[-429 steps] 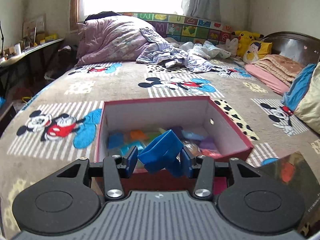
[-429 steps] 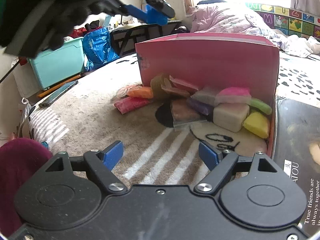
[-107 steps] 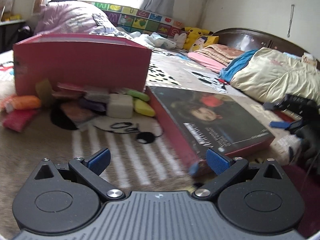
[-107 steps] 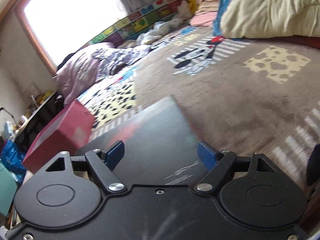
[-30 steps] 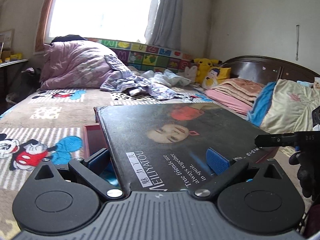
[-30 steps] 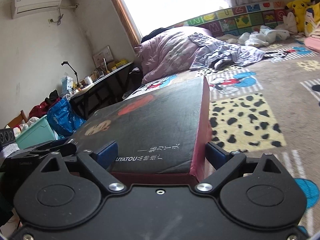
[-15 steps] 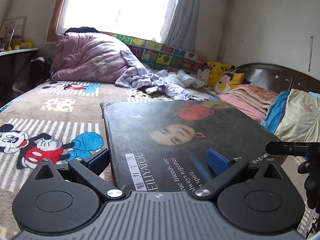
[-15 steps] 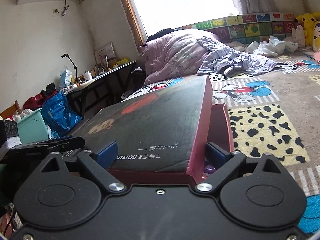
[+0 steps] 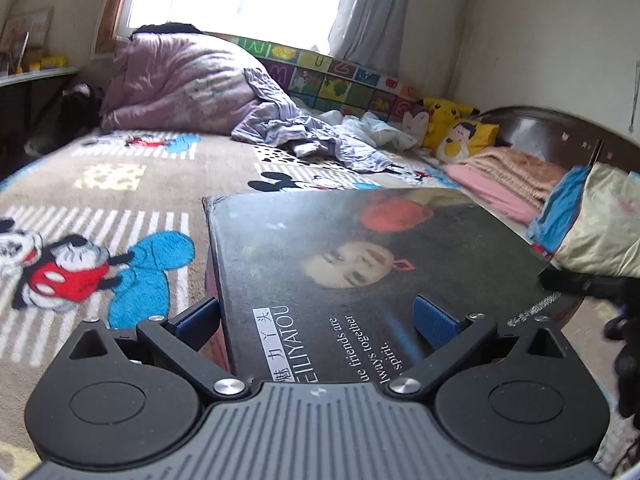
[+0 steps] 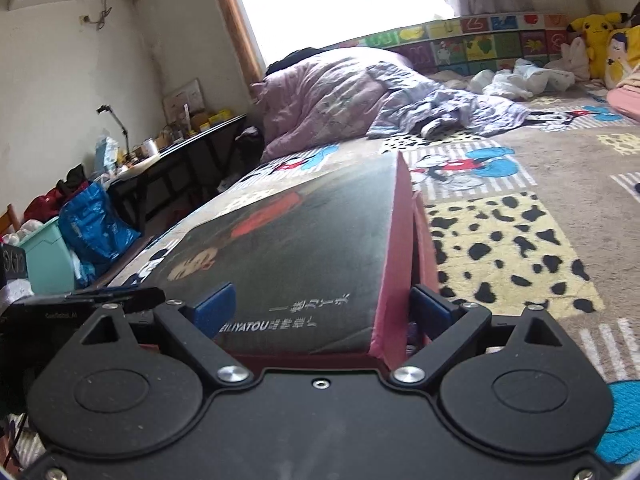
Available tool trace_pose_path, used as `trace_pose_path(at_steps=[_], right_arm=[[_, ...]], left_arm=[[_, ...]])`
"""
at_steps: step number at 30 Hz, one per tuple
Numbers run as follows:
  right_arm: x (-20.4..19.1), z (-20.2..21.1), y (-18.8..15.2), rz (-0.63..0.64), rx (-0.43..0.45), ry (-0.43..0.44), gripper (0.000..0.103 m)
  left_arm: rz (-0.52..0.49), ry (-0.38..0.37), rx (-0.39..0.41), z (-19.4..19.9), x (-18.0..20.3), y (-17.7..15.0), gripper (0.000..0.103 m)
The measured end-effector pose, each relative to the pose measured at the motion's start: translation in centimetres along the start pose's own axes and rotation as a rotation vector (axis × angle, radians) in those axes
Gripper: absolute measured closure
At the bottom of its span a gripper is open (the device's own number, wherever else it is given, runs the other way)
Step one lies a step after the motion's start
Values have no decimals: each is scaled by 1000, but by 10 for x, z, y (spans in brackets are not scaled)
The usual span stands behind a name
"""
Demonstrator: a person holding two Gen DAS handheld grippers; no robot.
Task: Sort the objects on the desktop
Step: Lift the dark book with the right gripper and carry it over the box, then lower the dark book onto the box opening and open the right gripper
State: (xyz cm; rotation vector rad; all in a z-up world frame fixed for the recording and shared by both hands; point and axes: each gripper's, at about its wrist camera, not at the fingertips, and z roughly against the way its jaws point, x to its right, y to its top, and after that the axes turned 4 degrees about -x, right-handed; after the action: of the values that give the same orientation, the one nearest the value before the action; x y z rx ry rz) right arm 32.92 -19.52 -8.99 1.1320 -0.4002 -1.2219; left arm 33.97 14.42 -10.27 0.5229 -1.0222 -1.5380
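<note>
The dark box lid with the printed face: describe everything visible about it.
The dark box lid with the printed face looks like glossy cardboard: red hat, white lettering, pinkish-red side walls. It lies nearly flat over the red box, whose wall shows beside it on the cartoon-mouse blanket. The left gripper and right gripper straddle opposite corners, wide apart.

Ahead of us a bed (image 9: 132,196) with a Mickey Mouse blanket carries a lidded red box (image 10: 422,248) right at our fingers, a pink quilt (image 9: 180,88), rumpled clothes (image 9: 304,136) beyond, plush toys (image 9: 452,124) far right.
</note>
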Motion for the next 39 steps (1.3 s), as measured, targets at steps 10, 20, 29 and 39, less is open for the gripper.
trace_pose_path(at_steps=[10, 20, 29, 39], right_arm=[[10, 9, -2, 10, 65, -68, 16], [3, -6, 3, 166, 30, -55, 37], [33, -19, 16, 20, -33, 16, 38], [68, -36, 24, -216, -104, 119, 24]], left_arm=[[-116, 77, 22, 5, 37, 10, 0], [-163, 16, -25, -16, 79, 11, 0], [-187, 91, 57, -10, 94, 10, 0], [279, 134, 62, 6, 11, -6, 1]])
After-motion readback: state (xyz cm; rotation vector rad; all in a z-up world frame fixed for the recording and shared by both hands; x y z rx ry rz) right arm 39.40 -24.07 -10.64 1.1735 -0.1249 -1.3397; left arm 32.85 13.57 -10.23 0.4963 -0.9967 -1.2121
